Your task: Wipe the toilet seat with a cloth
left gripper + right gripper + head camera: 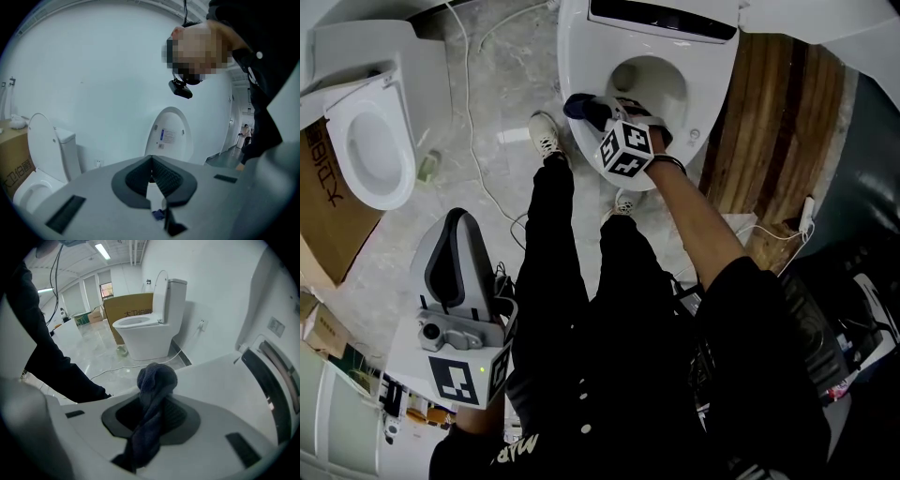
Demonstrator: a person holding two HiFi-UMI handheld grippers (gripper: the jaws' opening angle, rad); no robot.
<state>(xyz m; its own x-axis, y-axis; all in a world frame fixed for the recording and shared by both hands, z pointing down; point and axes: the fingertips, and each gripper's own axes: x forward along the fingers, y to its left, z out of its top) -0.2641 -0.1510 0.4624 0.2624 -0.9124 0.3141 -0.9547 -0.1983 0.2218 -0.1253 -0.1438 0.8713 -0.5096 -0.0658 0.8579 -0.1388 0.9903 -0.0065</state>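
The white toilet seat [712, 84] lies at the top centre of the head view, around the bowl opening. My right gripper [602, 114] is over the seat's near left rim, shut on a dark blue cloth [584, 106] that rests against the rim. In the right gripper view the cloth [154, 378] bulges out of the right gripper [154, 397] and hangs down, with the seat [220, 376] just beyond it. My left gripper [457, 217] is held low at the left, away from the toilet. Its jaws meet at the tip and hold nothing [151, 163].
A second toilet [370, 141] and a cardboard box [323, 202] stand at the left. A white cable [472, 112] runs over the marble floor. A wooden panel [773, 122] is right of the toilet. The person's legs and shoe [546, 136] stand before the bowl.
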